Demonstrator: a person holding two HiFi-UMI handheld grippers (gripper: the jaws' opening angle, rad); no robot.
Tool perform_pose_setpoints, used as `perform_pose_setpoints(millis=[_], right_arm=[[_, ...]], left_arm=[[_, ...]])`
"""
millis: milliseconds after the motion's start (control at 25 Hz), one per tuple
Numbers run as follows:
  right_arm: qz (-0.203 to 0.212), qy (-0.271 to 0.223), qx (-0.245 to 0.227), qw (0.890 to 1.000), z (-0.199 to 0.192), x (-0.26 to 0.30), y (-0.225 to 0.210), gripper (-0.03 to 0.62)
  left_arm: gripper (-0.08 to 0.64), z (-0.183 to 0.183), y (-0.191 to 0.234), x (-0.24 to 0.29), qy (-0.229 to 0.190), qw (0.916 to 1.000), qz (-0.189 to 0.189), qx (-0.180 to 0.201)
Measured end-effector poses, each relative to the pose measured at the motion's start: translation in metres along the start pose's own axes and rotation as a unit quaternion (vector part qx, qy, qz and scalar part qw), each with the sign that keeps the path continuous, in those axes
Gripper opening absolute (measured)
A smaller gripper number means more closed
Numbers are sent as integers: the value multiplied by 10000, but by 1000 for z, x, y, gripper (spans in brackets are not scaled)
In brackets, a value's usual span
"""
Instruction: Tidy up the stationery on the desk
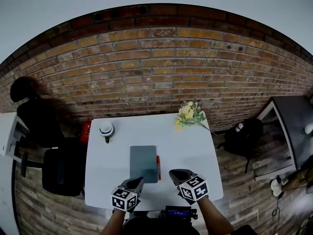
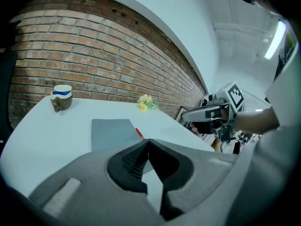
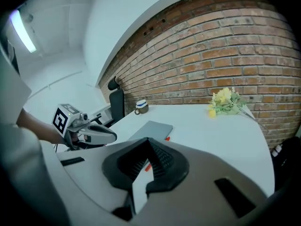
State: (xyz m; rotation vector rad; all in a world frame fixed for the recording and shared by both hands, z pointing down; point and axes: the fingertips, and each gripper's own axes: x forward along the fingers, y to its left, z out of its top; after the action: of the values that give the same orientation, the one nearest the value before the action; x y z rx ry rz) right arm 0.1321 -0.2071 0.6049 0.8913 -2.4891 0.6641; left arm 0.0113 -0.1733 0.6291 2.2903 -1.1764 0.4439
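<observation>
A slim red pen (image 1: 158, 167) lies just beside the right edge of a flat grey rectangular notebook (image 1: 144, 163) on the white tabletop (image 1: 195, 146). It looks light, hard and likely to roll, best pinched across mid-barrel. The left gripper (image 1: 139, 180) and right gripper (image 1: 175, 173) hover near, both closed on nothing.

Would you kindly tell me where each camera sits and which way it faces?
Head view: on the person's head, looking steeply down at the desk; forearms, left hand-held gripper and right hand-held gripper show.
Left gripper view: on the left hand-held gripper, along its shut jaws toward the flowers.
Right gripper view: on the right hand-held gripper, along its shut jaws toward the mug.
Both gripper views share the grey notebook.
</observation>
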Motion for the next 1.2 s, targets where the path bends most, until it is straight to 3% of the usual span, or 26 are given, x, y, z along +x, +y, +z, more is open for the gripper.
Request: perform_pose_setpoints(millis=[240, 480, 680, 760, 880, 1080, 1200], right_arm=[[184, 172, 65, 9997, -27, -5, 0, 9], [87, 271, 152, 9995, -56, -24, 9, 9], [-225, 203, 298, 9991, -72, -44, 20, 9], [-223, 97, 421, 9988, -76, -45, 37, 9], [-101, -38, 503, 9987, -82, -44, 76, 9], [-353, -119, 302, 9988, -96, -43, 131, 9], [-632, -140, 52, 9979, -100, -49, 152, 9]], left_arm=[[12, -40, -15, -18, 174, 9989, 361, -238], [12, -59, -24, -26, 259, 9988, 364, -175], [12, -55, -48, -39, 30, 9999, -4, 151], [12, -64, -57, -54, 115, 9981, -74, 607], [12, -86, -73, -81, 334, 9875, -225, 1521], [12, -112, -77, -129, 76, 9886, -403, 1449], [11, -123, -79, -150, -50, 9865, -374, 1592]])
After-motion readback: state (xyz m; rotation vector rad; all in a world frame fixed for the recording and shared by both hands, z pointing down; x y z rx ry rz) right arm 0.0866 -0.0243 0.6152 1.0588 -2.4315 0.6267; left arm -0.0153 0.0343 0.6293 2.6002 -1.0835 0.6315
